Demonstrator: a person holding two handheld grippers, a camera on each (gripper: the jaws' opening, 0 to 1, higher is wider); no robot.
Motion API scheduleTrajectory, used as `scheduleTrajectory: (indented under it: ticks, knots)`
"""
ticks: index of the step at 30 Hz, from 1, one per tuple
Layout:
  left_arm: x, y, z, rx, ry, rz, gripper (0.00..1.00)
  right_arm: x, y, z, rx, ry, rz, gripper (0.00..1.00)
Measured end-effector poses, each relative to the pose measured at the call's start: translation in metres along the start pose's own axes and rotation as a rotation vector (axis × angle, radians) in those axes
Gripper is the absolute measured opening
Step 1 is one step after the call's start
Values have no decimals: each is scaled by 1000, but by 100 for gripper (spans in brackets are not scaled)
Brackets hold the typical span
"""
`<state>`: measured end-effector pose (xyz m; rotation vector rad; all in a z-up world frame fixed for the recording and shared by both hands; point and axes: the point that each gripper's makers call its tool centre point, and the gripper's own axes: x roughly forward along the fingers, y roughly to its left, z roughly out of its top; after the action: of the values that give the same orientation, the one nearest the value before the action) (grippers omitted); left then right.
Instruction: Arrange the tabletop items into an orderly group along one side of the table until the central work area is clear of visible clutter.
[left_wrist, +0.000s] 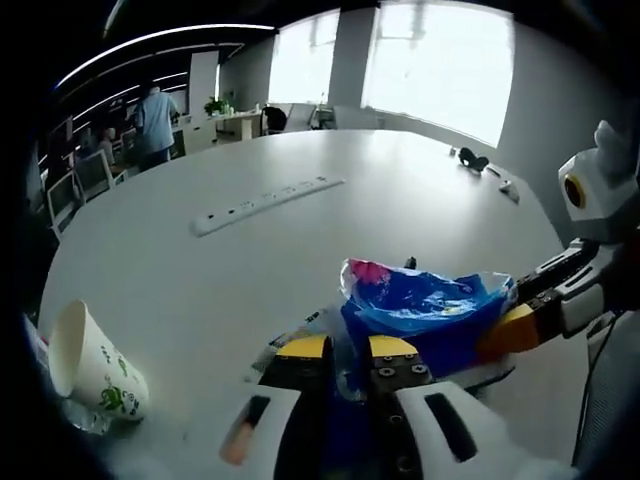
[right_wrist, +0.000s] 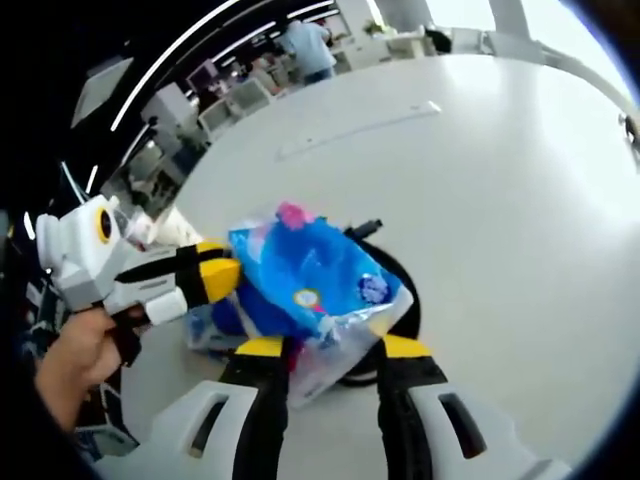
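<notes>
A crumpled blue plastic bag (left_wrist: 425, 300) with pink print lies on the white table (left_wrist: 300, 260) close to the near edge. My left gripper (left_wrist: 347, 350) is shut on the bag's near side, with blue film pinched between the yellow tips. In the right gripper view the same bag (right_wrist: 305, 275) bulges above my right gripper (right_wrist: 333, 348). Its jaws stand wide apart, with a clear corner of the bag hanging between them. The right gripper (left_wrist: 520, 305) enters from the right, touching the bag's far end. The left gripper (right_wrist: 225, 270) meets the bag's left edge.
A white paper cup (left_wrist: 95, 365) with green print lies on its side at the table's left edge. A long white power strip (left_wrist: 265, 203) lies mid-table. Small dark items (left_wrist: 472, 158) sit at the far right rim. A black ring-shaped thing (right_wrist: 400, 290) lies under the bag. A person (left_wrist: 155, 120) stands by the desks behind.
</notes>
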<state>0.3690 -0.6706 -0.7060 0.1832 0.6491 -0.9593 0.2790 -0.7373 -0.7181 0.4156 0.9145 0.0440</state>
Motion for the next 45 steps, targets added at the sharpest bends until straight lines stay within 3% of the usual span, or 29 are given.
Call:
scheduleTrajectory:
  ticks: [16, 45]
  knots:
    - [-5, -4, -3, -2, 1, 18, 3, -2, -3, -4, 0, 6, -8, 28]
    - [-18, -20, -9, -30, 5, 38, 1, -15, -12, -6, -4, -15, -20, 17]
